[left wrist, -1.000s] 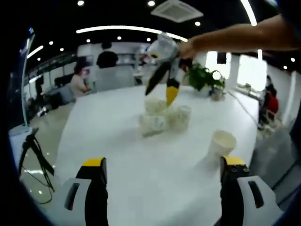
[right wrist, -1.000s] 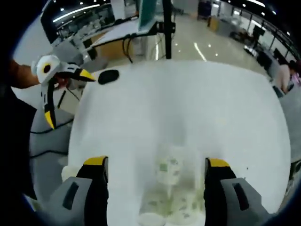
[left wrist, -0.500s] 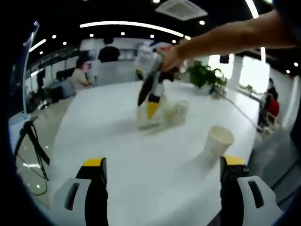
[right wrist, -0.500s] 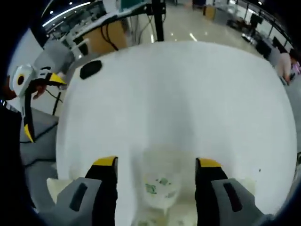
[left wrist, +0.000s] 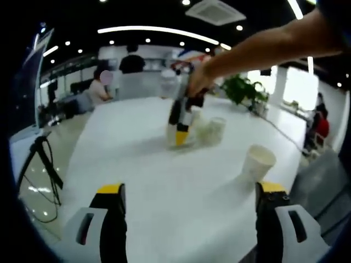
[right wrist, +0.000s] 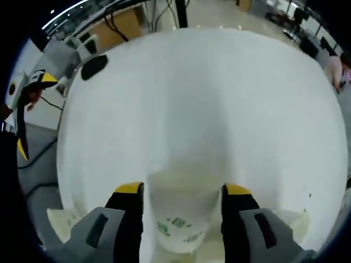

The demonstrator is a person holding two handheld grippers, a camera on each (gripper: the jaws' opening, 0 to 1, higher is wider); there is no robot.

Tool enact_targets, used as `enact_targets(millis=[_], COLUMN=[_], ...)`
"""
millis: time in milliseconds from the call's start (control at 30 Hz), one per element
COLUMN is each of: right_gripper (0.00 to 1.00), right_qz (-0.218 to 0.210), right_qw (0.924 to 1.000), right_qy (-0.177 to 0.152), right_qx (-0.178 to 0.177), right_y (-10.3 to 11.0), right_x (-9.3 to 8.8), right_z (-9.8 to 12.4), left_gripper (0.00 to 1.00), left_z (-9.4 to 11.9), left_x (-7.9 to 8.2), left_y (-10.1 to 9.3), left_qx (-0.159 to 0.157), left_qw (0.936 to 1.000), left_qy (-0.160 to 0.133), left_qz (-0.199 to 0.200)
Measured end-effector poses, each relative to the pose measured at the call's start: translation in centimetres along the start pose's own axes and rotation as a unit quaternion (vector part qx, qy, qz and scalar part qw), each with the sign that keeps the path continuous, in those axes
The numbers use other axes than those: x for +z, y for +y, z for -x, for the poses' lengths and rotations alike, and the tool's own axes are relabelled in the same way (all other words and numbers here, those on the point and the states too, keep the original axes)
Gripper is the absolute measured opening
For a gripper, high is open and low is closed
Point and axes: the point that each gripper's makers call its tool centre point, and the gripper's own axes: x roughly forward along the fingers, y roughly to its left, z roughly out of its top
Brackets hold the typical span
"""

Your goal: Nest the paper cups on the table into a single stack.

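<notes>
While the right gripper (right wrist: 178,211) brackets a paper cup (right wrist: 180,219) in the cluster mid-surface (right wrist: 219,98), jaws near its sides though a firm grasp cannot be told, the left gripper (left wrist: 189,219) hangs unclenched, so the pick-up step seemingly needs closing, lifting, then nesting into the lone cup (left wrist: 258,163).

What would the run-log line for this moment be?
phase: grasp | right hand-held gripper: jaws around cup, contact unclear | left hand-held gripper: open, holding nothing | lone cup apart on table | stack: not started
</notes>
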Motion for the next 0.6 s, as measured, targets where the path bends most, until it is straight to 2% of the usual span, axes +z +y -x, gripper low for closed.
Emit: enact_targets(millis=[67, 200, 300, 500, 600], right_gripper=[0.45, 0.42, 0.4, 0.39, 0.38], right_qz=[0.001, 0.0, -0.001, -0.004, 0.001], right_qw=[1.0, 1.0, 0.9999, 0.9995, 0.9987], right_qy=[0.001, 0.001, -0.003, -0.026, -0.042], right_qx=[-0.004, -0.005, -0.011, -0.017, -0.029], right_y=[0.5, 0.1, 0.6, -0.6, -0.8], right_x=[0.0, 0.1, 0.3, 1.1, 1.6], right_z=[0.2, 0.1, 0.8, 1.2, 2.1], left_gripper=[0.97, 0.97, 0.97, 0.97, 0.97], left_z=[0.0, 0.0, 0.0, -0.2, -0.4], left_x=[0.0, 0.1, 0.4, 0.6, 0.7], left_y=[0.0, -0.1, -0.1, -0.2, -0.3], left_qx=[0.001, 0.001, 0.0, 0.0, -0.001], left_qw=[1.0, 1.0, 1.0, 1.0, 1.0], left_qy=[0.0, -0.002, -0.003, -0.007, -0.007], left_qz=[0.0, 0.001, -0.002, 0.0, 0.0])
